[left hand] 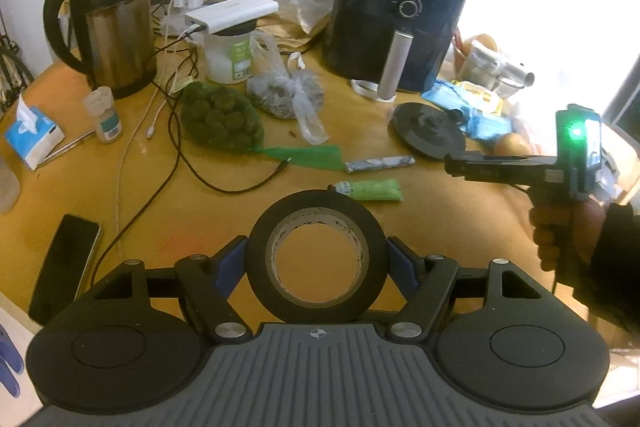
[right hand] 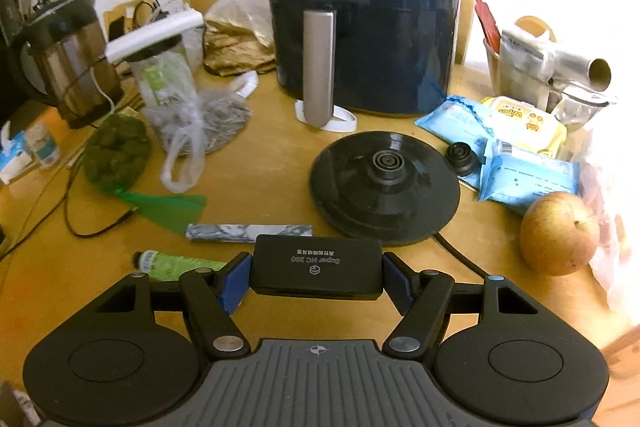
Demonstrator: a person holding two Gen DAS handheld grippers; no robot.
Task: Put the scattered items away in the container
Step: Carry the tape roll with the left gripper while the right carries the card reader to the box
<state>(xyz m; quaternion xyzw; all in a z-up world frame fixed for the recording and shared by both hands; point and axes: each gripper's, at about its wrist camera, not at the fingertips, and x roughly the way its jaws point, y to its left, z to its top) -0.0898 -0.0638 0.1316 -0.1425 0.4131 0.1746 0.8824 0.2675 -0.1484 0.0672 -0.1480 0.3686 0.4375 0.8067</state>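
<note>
While the left tool (left hand: 316,259) clamps a black tape roll (left hand: 316,291) above the wooden tabletop (left hand: 224,211), right tool (right hand: 316,277) grips a small black box (right hand: 316,267), possibly a charger.

A black tape roll (left hand: 316,259) stands on edge, pinched between blue-padded fingers (left hand: 230,263). A flat black box (right hand: 316,270) with white lettering is clamped likewise above the desk (right hand: 260,187).
</note>
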